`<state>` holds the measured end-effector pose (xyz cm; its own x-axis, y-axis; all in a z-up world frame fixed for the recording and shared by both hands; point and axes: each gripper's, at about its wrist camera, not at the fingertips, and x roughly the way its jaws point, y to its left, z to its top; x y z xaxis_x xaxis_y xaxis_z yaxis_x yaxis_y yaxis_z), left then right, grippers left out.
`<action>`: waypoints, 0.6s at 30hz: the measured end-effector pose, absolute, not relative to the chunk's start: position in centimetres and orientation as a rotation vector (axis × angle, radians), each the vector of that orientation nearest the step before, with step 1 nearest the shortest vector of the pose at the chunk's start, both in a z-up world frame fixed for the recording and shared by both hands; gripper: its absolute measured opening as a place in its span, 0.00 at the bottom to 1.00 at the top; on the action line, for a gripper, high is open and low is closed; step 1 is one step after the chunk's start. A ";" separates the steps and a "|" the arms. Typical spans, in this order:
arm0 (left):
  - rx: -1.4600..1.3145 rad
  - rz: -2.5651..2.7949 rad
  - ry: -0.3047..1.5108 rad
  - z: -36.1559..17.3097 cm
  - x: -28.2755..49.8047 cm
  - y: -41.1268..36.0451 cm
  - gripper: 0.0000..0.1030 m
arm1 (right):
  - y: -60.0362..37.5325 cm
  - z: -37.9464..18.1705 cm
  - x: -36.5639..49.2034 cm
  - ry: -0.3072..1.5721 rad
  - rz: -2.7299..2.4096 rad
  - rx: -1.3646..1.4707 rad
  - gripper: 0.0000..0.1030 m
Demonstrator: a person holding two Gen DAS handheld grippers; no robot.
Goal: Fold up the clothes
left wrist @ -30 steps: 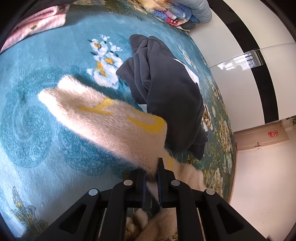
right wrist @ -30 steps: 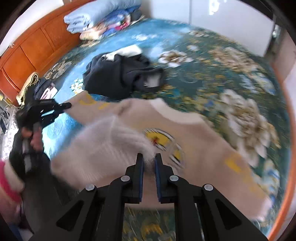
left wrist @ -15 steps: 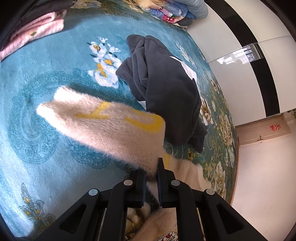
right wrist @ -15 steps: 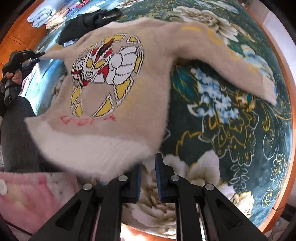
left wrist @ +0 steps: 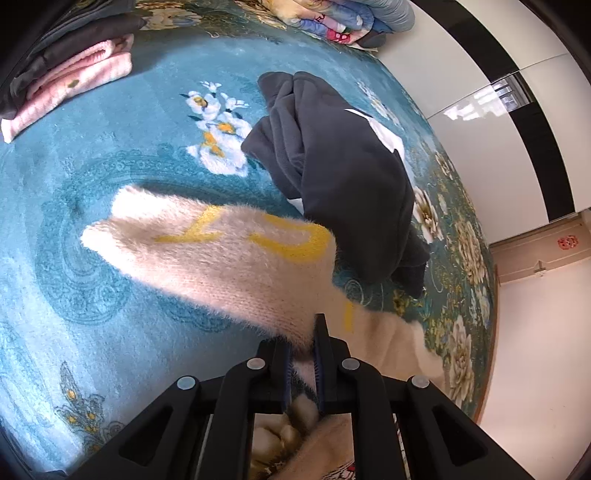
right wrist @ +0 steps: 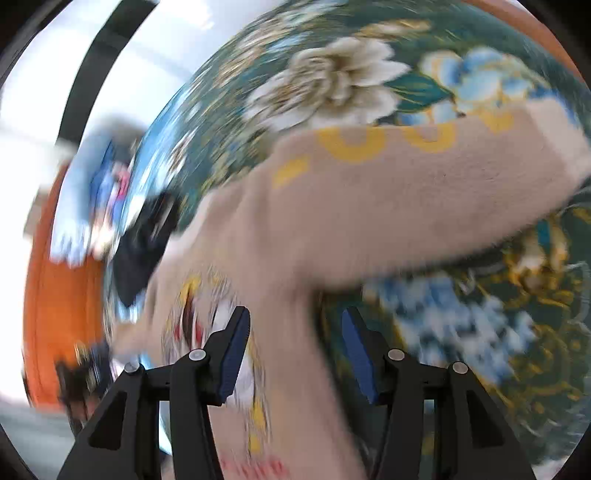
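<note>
A fuzzy cream sweater (left wrist: 236, 254) with yellow letters lies on the blue floral carpet (left wrist: 92, 295); one sleeve stretches left in the left wrist view. My left gripper (left wrist: 303, 339) is shut on the sweater near that sleeve's base. In the blurred right wrist view the sweater (right wrist: 369, 206) spreads out with its other sleeve to the right and a printed figure on the chest. My right gripper (right wrist: 295, 339) is open just above the sweater's body, holding nothing.
A crumpled dark hoodie (left wrist: 343, 177) lies just beyond the sweater. Folded pink and dark clothes (left wrist: 74, 74) are stacked at the far left. Folded bedding (left wrist: 332, 18) sits by the white wall. A wooden edge (right wrist: 55, 295) borders the carpet.
My right gripper has opened and let go of the sweater's hem, and swung over the garment. The left gripper keeps its hold and barely moves.
</note>
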<state>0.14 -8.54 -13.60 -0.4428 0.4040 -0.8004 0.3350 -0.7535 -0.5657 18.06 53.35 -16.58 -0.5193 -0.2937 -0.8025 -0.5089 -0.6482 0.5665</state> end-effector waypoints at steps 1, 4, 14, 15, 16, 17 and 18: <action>-1.638 2.392 -1.104 -13.9 0.1 -8.6 0.11 | 54.1 -17.4 17.6 1.282 2.264 -1.422 0.52; -1.652 2.377 -1.161 -14.6 -0.1 -8.9 0.12 | 56.5 -19.5 17.4 1.437 2.143 -1.267 0.52; -1.587 2.413 -1.233 -15.0 -0.6 -9.2 0.12 | 59.3 -21.6 16.3 1.696 1.984 -1.065 0.30; -1.558 2.434 -1.216 -14.6 -0.6 -9.2 0.11 | 59.4 -21.2 15.7 1.676 1.993 -1.082 0.17; -1.529 2.454 -1.199 -14.2 -0.6 -9.1 0.11 | 59.4 -20.9 15.2 1.655 2.001 -1.098 0.13; -1.500 2.475 -1.181 -13.8 -0.6 -9.0 0.11 | 59.5 -20.3 14.5 1.637 2.020 -1.112 0.12; -1.470 2.494 -1.164 -13.4 -0.6 -8.9 0.11 | 59.7 -19.5 13.6 1.615 2.049 -1.126 0.11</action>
